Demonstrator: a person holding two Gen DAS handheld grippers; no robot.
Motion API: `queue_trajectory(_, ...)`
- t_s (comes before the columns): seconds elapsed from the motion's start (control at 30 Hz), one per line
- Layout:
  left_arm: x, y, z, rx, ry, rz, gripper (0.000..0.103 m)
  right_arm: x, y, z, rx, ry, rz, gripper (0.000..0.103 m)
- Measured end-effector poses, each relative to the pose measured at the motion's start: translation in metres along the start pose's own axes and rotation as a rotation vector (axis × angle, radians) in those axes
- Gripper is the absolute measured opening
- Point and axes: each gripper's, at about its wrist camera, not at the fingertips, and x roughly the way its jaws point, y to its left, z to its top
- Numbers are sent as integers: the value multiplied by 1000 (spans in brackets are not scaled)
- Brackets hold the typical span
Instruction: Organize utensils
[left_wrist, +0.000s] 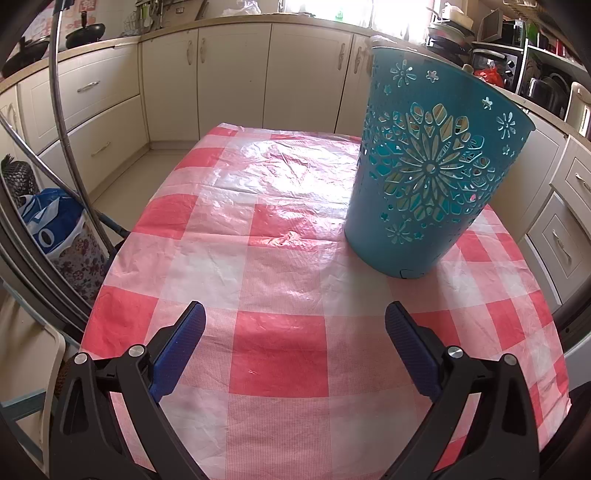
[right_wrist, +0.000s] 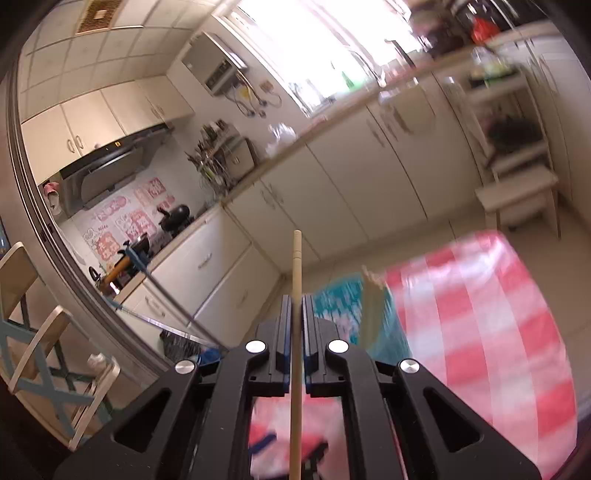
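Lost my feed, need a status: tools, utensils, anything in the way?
Left tool open, empty, low over the tablecloth. Right tool shut on a chopstick, lifted. Teal basket upright on the cloth. Nothing blocking.

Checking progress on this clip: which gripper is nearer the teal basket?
Probably right. The right gripper, shut on a wooden chopstick, looks just above the teal basket. The left gripper hangs open, back over the checkered tablecloth.
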Motion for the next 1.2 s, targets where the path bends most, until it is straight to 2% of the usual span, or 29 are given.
queue_trajectory(0.13, 1, 0, -1, 0, -1, -3, 94, 31, 8, 26, -46, -131, -84, 6)
queue_trajectory(0.23, 1, 0, -1, 0, -2, -5, 94, 58, 2, 31, -60, -172, -151, 6)
queue_trajectory(0.43, 2, 1, -1, 2, 1, -9, 94, 95, -17, 14, -75, -106, -224, 6)
queue_trajectory(0.73, 2, 1, -1, 4, 6, -8, 94, 82, -18, -21, -154, -41, -211, 10)
queue_trajectory(0.83, 3, 1, -1, 4, 8, -7, 94, 65, -12, -33, -191, -22, -204, 19)
queue_trajectory(0.97, 3, 1, -1, 4, 8, -3, 94, 28, -8, -60, -225, 31, -211, 43)
queue_trajectory(1.03, 3, 1, -1, 3, 8, 0, 94, 10, -8, -80, -246, 74, -253, 55)
queue_trajectory(1.1, 3, 0, -2, 4, 9, 4, 94, -5, -14, -101, -254, 117, -303, 63)
queue_trajectory(1.2, 3, 0, -2, 5, 8, 14, 94, -20, -31, -137, -238, 229, -392, 65)
